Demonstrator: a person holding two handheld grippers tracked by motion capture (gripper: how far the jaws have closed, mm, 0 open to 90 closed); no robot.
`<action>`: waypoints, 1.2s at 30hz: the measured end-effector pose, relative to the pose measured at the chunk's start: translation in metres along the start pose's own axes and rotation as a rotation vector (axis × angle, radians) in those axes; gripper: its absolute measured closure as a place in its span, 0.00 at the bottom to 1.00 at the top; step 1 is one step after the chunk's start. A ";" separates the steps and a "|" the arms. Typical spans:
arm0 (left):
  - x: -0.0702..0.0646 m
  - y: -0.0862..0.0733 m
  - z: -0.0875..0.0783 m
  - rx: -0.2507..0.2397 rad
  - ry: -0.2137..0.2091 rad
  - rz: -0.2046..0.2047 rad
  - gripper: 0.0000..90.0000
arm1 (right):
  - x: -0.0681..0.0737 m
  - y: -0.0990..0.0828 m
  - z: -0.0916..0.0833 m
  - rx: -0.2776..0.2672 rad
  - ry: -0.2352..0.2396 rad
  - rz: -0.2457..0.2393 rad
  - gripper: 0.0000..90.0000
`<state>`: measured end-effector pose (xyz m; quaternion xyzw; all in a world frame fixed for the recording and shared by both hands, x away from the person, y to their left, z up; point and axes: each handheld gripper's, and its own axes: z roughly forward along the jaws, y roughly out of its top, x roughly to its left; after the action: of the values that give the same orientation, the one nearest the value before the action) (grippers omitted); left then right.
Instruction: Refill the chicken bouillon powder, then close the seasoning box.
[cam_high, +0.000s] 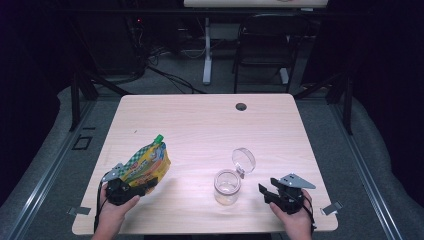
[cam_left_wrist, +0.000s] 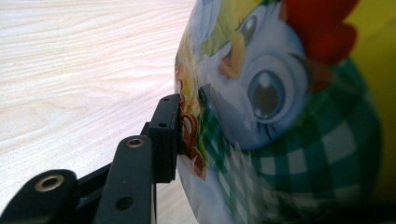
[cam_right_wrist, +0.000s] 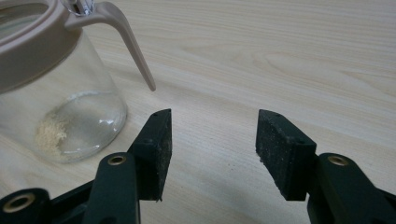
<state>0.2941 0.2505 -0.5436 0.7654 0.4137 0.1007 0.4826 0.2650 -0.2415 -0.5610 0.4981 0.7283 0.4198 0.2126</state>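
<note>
- Here, at the left, the left gripper (cam_high: 142, 186) is clamped on the lower end of the pouch (cam_high: 147, 162); in the left gripper view a pad (cam_left_wrist: 167, 137) presses its printed side (cam_left_wrist: 280, 116).
- The pouch's long axis slants up and away from that hand, its green cap (cam_high: 159, 138) at the far top, pointing away from the jar.
- Toward the middle, the glass jar (cam_high: 227, 187) stands on the table (cam_high: 200, 125) to the right of the pouch, lid (cam_high: 243, 160) flipped open, a little powder (cam_right_wrist: 49, 133) at the bottom.
- At the right, the right gripper (cam_high: 266, 192) rests just beside the jar, jaws apart and empty; it is the nearer hand to steady the jar, I judge.
</note>
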 end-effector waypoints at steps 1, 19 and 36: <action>-0.001 0.000 0.000 0.004 -0.001 0.007 0.65 | -0.001 0.000 -0.001 0.000 -0.002 0.001 0.51; -0.018 0.004 0.009 0.055 0.028 0.102 0.65 | -0.001 -0.001 -0.003 -0.009 -0.004 -0.002 0.51; -0.034 0.005 0.015 0.115 0.107 0.225 0.65 | 0.001 0.001 -0.004 -0.009 0.011 -0.013 0.51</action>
<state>0.2829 0.2151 -0.5387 0.8269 0.3553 0.1710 0.4009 0.2628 -0.2418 -0.5579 0.4901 0.7307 0.4245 0.2137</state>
